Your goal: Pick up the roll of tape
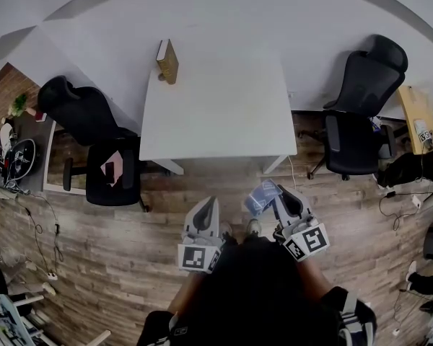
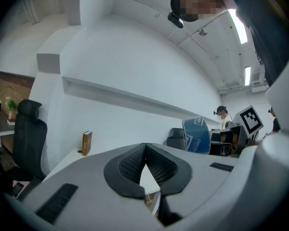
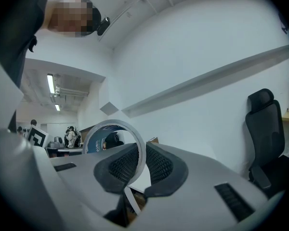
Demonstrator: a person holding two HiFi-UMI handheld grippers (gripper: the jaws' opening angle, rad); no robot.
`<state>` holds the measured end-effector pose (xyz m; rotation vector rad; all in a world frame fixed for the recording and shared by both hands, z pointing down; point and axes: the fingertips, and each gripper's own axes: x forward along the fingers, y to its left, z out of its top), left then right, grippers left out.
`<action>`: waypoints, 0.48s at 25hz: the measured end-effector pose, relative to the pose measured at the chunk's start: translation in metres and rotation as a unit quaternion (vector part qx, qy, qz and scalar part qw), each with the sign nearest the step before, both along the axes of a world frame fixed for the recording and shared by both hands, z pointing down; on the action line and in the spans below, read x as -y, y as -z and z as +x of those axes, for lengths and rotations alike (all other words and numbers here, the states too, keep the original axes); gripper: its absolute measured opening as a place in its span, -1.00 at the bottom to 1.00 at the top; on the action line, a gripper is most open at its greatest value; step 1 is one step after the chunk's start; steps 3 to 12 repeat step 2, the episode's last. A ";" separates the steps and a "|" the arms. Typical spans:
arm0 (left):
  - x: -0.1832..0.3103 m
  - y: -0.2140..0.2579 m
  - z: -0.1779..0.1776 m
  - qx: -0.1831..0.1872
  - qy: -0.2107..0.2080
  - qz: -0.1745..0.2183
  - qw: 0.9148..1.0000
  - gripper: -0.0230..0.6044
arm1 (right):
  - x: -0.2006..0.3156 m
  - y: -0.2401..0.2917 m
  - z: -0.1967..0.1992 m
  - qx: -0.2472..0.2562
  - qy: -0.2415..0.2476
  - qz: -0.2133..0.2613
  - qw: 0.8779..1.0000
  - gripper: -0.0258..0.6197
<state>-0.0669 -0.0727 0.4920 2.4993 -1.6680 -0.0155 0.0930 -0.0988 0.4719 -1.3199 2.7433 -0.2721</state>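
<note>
- Roll of tape (image 3: 116, 123) is hanging pinched between the right gripper's (image 3: 140, 148) jaws, short of the white table (image 1: 224, 114) (pickup looks done).
- Left gripper (image 2: 145, 146) is idling, jaws pressed together, empty.

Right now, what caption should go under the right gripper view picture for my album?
Right hand-held gripper clamps the roll of tape by its rim, facing a white wall.

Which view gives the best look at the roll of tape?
The right gripper view: the roll of tape shows as a ring clamped between the right gripper's jaws. The head view shows only a small bluish shape at that gripper's tip; the left gripper view shows its blue printed side.
</note>
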 end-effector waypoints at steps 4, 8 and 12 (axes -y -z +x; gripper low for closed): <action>0.001 -0.001 -0.001 -0.005 0.003 -0.005 1.000 -0.85 | 0.001 0.000 -0.001 -0.002 0.002 0.001 1.000 -0.73; 0.001 -0.001 -0.001 -0.005 0.003 -0.005 1.000 -0.85 | 0.001 0.000 -0.001 -0.002 0.002 0.001 1.000 -0.73; 0.001 -0.001 -0.001 -0.005 0.003 -0.005 1.000 -0.85 | 0.001 0.000 -0.001 -0.002 0.002 0.001 1.000 -0.73</action>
